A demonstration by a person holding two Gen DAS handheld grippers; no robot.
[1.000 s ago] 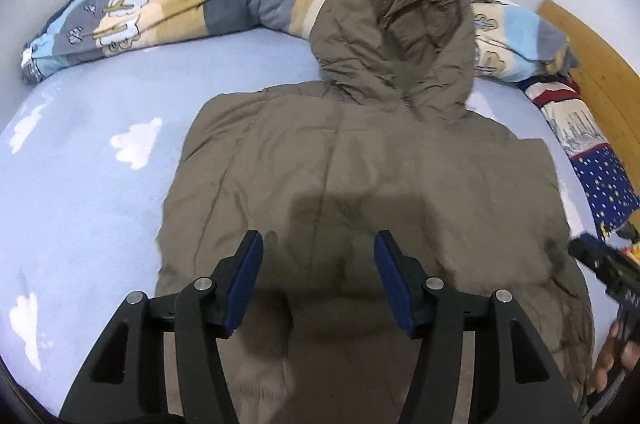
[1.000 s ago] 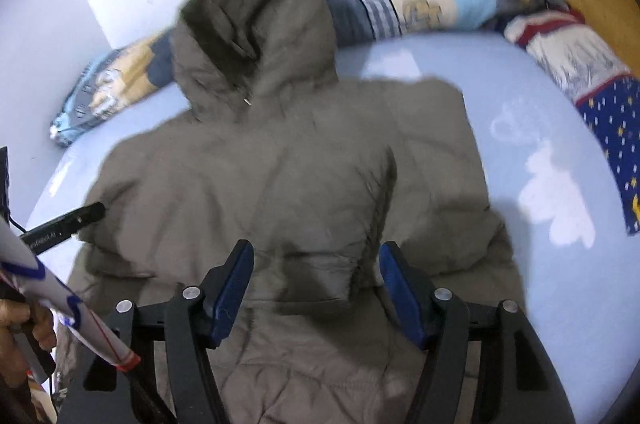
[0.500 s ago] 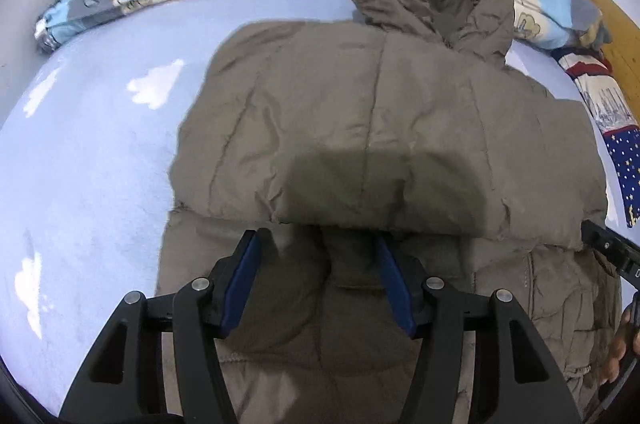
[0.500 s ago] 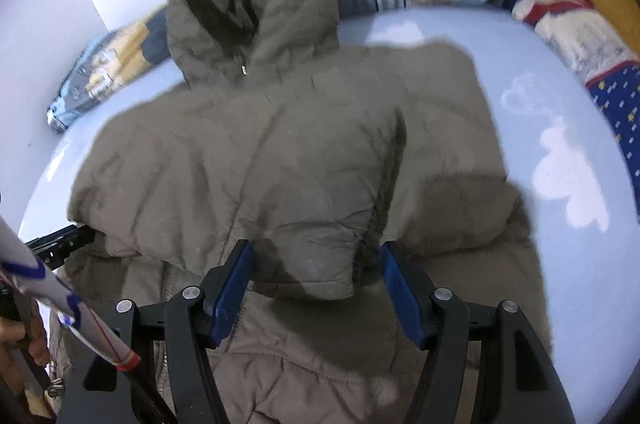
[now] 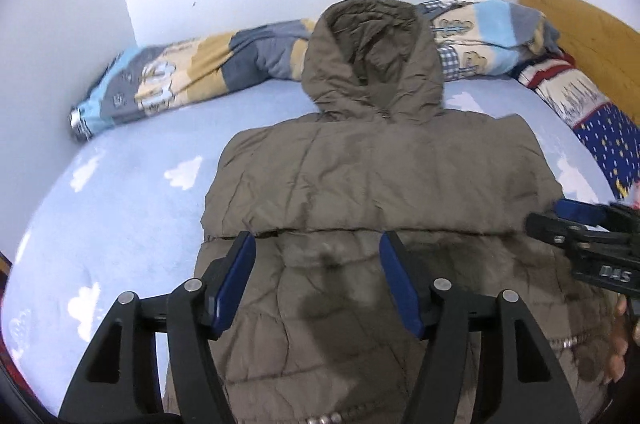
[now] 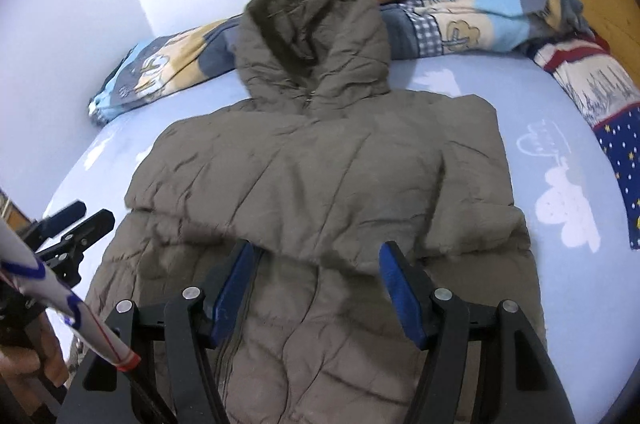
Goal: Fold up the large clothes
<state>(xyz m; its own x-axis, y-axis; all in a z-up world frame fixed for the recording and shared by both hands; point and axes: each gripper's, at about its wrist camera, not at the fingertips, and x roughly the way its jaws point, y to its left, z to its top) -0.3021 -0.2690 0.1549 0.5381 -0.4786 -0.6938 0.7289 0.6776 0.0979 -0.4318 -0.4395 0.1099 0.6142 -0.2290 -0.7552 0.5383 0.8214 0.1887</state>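
Left wrist view: left tongs [image 5: 318, 264] agape, empty, poised over olive hooded jacket [image 5: 376, 183] spread on bed [image 5: 120, 207], folded sleeve edge just ahead.

Right wrist view: right tongs [image 6: 316, 272] likewise agape, empty, above jacket's midsection.

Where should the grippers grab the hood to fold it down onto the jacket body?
Probably at the hood's far rim, one corner per gripper, coming over the jacket from the near side. The hood lies flat and opened out past the collar, resting against the rolled blanket, so its top edge is the free end. Both the left gripper and right gripper are open and empty.
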